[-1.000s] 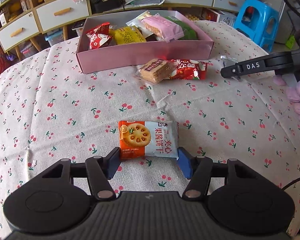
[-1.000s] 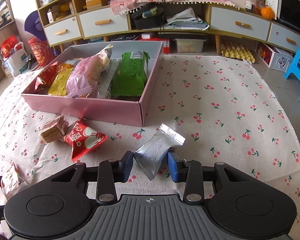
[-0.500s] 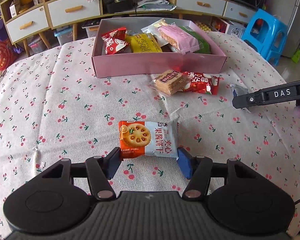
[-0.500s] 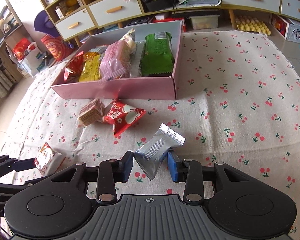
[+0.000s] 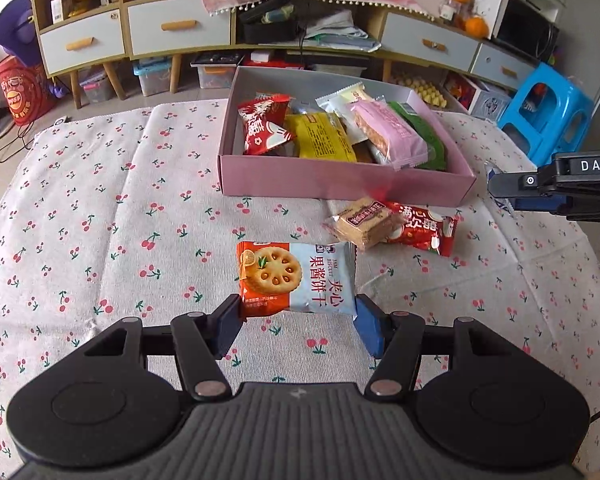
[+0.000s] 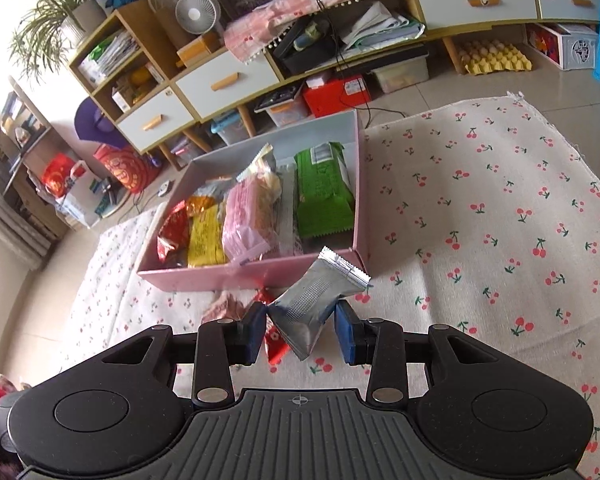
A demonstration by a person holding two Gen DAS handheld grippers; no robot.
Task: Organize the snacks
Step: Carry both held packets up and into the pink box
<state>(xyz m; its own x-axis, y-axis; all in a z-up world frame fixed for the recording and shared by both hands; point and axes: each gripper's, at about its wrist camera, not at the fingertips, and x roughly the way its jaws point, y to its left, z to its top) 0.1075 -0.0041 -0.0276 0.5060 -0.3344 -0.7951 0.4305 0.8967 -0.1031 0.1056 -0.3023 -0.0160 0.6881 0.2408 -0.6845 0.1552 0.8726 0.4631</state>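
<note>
- The left tongs (image 5: 296, 314) hold the biscuit pack (image 5: 296, 278) by its two short ends, lifted off the cherry cloth (image 5: 100, 220), well short of the pink box (image 5: 340, 182).
- The right tongs (image 6: 300, 330) pinch the silver pouch (image 6: 318, 300) near its lower corner; it tilts up and to the right, in the air just in front of the box (image 6: 256, 274).
- The box is already crowded: red, yellow, pink and green packs (image 6: 324, 192) lie side by side, with little bare floor showing.
- Two more snacks, a cracker pack (image 5: 364, 220) and a red pack (image 5: 424, 230), lie on the surface just before the box's near wall.
- Risk: the pouch is held by a corner only, so a quick swing could twist it loose.
- Risk: the biscuit pack is gripped at its very ends; it may buckle and slip out.
- Risk: both tongs head for the same box, and could collide above it.
- Risk: dropping onto the heap could leave a pack perched on the rim.
</note>
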